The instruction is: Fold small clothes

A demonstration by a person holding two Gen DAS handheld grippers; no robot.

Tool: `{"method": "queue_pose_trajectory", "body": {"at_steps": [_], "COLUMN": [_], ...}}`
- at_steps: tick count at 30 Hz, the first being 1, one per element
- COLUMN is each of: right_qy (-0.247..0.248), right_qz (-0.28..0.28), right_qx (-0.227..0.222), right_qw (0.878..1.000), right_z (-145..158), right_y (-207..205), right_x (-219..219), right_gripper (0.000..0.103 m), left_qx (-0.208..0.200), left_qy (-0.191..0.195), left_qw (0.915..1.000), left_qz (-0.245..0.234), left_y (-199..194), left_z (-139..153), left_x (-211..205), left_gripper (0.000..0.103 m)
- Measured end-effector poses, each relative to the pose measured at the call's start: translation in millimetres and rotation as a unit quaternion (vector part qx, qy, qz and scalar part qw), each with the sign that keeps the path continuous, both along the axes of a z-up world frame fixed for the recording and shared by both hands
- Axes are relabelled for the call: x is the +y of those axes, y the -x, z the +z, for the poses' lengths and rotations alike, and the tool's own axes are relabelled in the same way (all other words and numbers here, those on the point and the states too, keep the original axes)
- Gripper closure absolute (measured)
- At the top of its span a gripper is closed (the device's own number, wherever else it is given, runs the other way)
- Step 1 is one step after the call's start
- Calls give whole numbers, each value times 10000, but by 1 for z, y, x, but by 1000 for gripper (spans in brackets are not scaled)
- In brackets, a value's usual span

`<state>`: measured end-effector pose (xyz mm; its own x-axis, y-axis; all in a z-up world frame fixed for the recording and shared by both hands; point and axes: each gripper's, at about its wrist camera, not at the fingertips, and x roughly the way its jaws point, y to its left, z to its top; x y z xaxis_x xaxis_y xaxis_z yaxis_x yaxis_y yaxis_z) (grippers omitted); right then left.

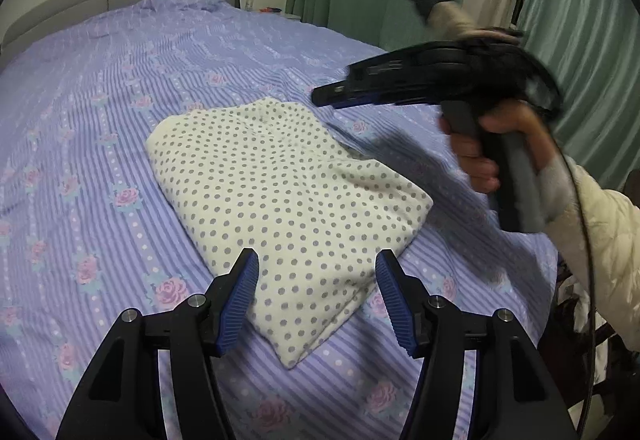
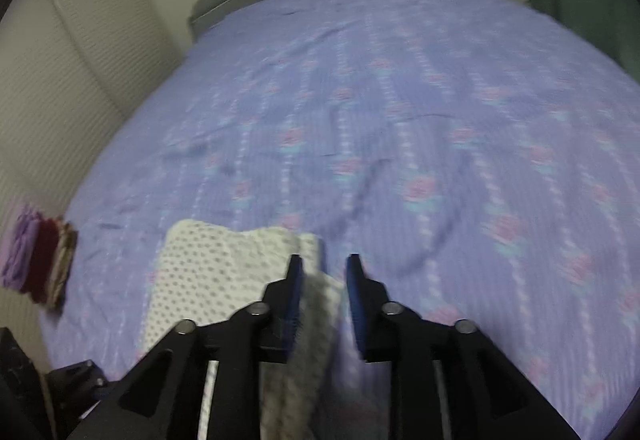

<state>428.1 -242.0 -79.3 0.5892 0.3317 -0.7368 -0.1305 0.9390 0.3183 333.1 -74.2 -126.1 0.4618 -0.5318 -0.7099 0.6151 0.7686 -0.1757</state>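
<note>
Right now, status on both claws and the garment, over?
Left claw open, above the folded polka-dot garment. Right claw open, off the cloth. Garment flat on the bedspread. Small stack of clothes at bed edge, clear.

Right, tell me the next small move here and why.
Probably carry the folded polka-dot garment over to the stack of folded clothes at the bed's left edge. It already lies as a neat rectangle, and both the left gripper and right gripper are open and holding nothing, so no fold seems left.
</note>
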Motion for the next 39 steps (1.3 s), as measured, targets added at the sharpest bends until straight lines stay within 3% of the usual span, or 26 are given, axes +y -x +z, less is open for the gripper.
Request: {"method": "queue_pose_trajectory", "body": {"at_steps": [1,3,6,8,13,15,17,19,21,28,31,34,39], "right_qy": [-12,50,100,185,187,207,319,292,272,185,-5,-318,-830], "right_qz": [64,79,272,196,166,229,202,196,115,-149,-315,-620,-627], "right_qx": [-101,-326,-669,-624,-496,-498,-516,-478,-532,-376,-297,-394,-210], "right_qw": [9999,9994,9973,9977,9985,9983,9980,9982,9981,9990,9991,9968,9944], "right_z": [4,16,29,27,9,3,0,-4,-2,-10,-11,-6,-20], "right_y": [10,39,85,100,117,116,116,115,118,128,138,155,159], "right_x": [0,3,14,19,29,34,38,40,35,16,12,6,10], "right_gripper": [76,63,62,62,63,65,78,83,97,98,91,60,58], "left_qx": [-28,-105,-381,-450,-249,-199,-233,-236,-217,-188,-183,-225,-380], "left_qy": [30,62,-49,-146,-311,-288,-301,-249,-188,-187,-219,-304,-326], "left_qw": [10000,9999,9991,9987,9988,9989,9985,9984,9983,9973,9974,9969,9957], "left_qz": [-3,58,161,177,270,319,385,453,504,683,666,692,784], "left_y": [4,11,30,39,48,48,50,49,46,39,39,41,41], "left_z": [2,7,11,8,-7,-8,-7,-5,-3,-5,-7,-8,-4], "left_x": [2,7,16,20,25,23,23,22,22,23,24,25,26], "left_gripper": [42,41,41,41,41,41,41,41,41,41,41,41,41]}}
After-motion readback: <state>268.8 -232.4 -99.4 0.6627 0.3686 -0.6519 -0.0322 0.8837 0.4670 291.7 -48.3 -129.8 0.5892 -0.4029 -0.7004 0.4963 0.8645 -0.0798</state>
